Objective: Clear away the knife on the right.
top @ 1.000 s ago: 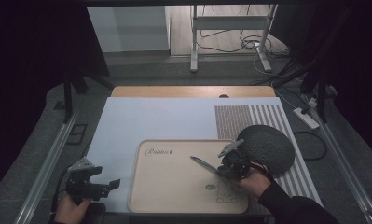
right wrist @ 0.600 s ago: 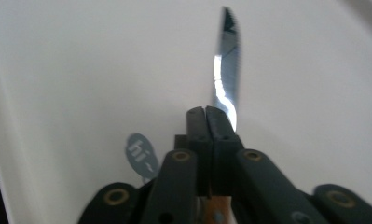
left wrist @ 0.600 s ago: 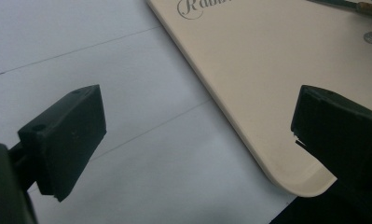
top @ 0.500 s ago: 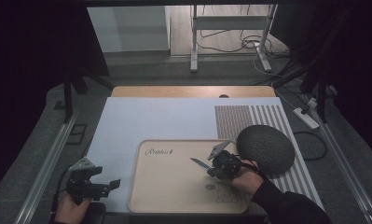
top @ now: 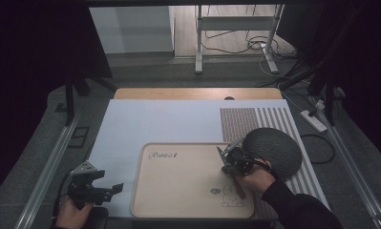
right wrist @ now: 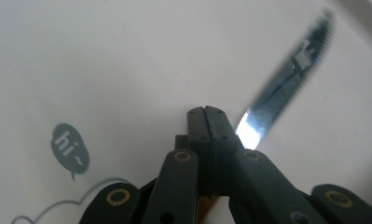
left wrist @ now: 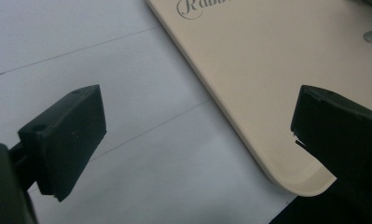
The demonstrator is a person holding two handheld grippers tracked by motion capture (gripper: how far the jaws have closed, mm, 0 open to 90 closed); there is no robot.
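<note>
Note the right gripper (right wrist: 206, 114) with its jaws pressed together on the knife (right wrist: 286, 88), the serrated blade jutting past them up and to the right, low over the beige tray (top: 178, 191). Hold that squeeze firm so the blade cannot swivel, and keep the edge angled away from the person's hand (top: 255, 179). Lower it flat onto a bare part of the tray, clear of the printed "hi" bubble (right wrist: 69, 148) only if a neat placing matters. Watch the dark round mat (top: 274, 148) just beside the right gripper (top: 231, 160); avoid snagging its rim.

See the left gripper (top: 109, 190) idle with jaws spread wide and gripping nothing, near the tray's near left corner (left wrist: 305, 182). Bring it in to steady the tray if it slides on the smooth white table cover (top: 154, 119).

Beyond: a striped mat (top: 255, 119) at the far right of the cover, a wooden table edge (top: 197, 93), a dim room with cables (top: 236, 45) on the floor and a power strip (top: 314, 121)
</note>
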